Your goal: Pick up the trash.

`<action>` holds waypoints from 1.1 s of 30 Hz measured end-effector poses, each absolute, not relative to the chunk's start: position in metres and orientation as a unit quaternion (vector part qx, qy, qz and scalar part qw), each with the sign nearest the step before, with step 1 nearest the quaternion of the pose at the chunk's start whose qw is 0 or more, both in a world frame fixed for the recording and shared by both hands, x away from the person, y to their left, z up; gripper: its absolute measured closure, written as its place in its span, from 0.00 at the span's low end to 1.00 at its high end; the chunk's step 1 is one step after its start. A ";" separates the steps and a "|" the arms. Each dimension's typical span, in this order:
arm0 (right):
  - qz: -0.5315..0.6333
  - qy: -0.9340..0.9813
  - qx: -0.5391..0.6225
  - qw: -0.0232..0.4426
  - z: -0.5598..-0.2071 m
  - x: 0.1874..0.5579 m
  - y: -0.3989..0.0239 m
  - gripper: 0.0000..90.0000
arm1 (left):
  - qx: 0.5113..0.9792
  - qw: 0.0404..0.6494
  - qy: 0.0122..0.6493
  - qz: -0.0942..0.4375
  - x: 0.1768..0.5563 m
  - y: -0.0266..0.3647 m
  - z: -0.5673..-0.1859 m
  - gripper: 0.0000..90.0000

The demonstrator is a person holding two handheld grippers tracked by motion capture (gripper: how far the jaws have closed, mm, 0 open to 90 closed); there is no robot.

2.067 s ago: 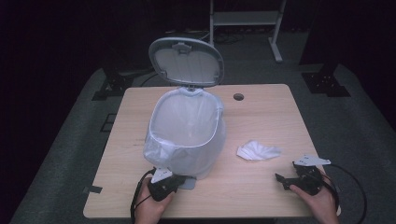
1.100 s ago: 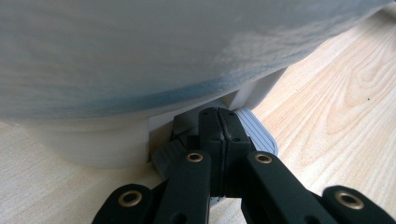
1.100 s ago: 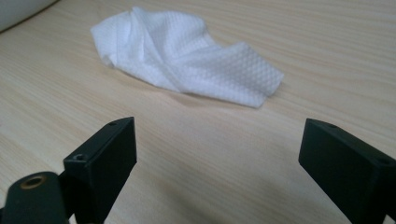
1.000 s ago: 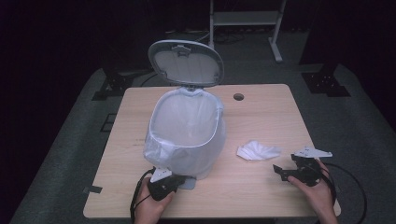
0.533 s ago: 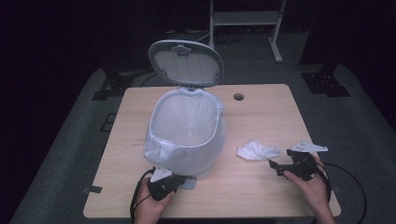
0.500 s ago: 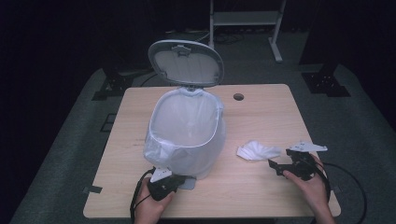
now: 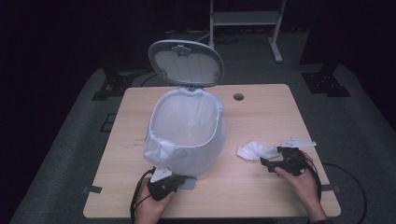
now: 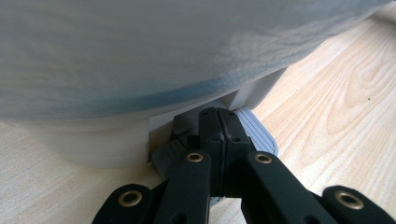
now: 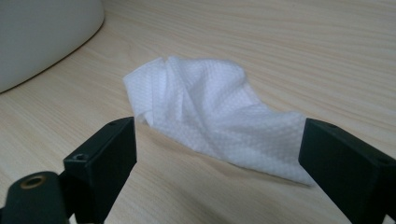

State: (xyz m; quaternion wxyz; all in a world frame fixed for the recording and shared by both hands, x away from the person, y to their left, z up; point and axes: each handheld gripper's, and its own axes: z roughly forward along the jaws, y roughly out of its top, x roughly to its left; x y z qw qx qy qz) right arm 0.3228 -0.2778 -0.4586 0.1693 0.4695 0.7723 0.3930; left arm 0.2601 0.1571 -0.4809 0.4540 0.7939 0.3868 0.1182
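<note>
A white pedal bin [image 7: 187,135] lined with a thin plastic bag stands mid-table, its lid [image 7: 186,63] raised. My left gripper [image 7: 176,180] is at the bin's near foot. In the left gripper view its jaws are pressed together [image 8: 218,122] and rest on the grey ribbed pedal [image 8: 256,131] under the bin's base [image 8: 84,144]. A crumpled white tissue [image 7: 254,150] lies on the table to the bin's right. My right gripper [image 7: 272,161] is open just in front of it, with the tissue [image 9: 210,112] lying between and beyond its two jaws [image 9: 222,140], which do not touch it.
The wooden table [image 7: 271,112] has a round cable hole [image 7: 238,97] at the back. A cable trails off the right edge [image 7: 343,172]. Beyond the table, a white metal frame [image 7: 245,18] and dark stands [image 7: 327,79] sit on the grey floor.
My right gripper has moved left and forward across the table up to the tissue. The left gripper stays on the pedal and the lid stays raised.
</note>
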 end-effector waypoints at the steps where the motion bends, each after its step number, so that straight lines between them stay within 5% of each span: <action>1: 0.392 0.773 0.469 0.169 -0.459 0.324 -0.277 0.11 | 0.794 0.454 0.387 0.118 0.260 0.157 -0.481 1.00; 33: 0.378 0.787 0.463 0.154 -0.471 0.359 -0.247 0.11 | 0.794 0.453 0.386 0.122 0.260 0.157 -0.481 1.00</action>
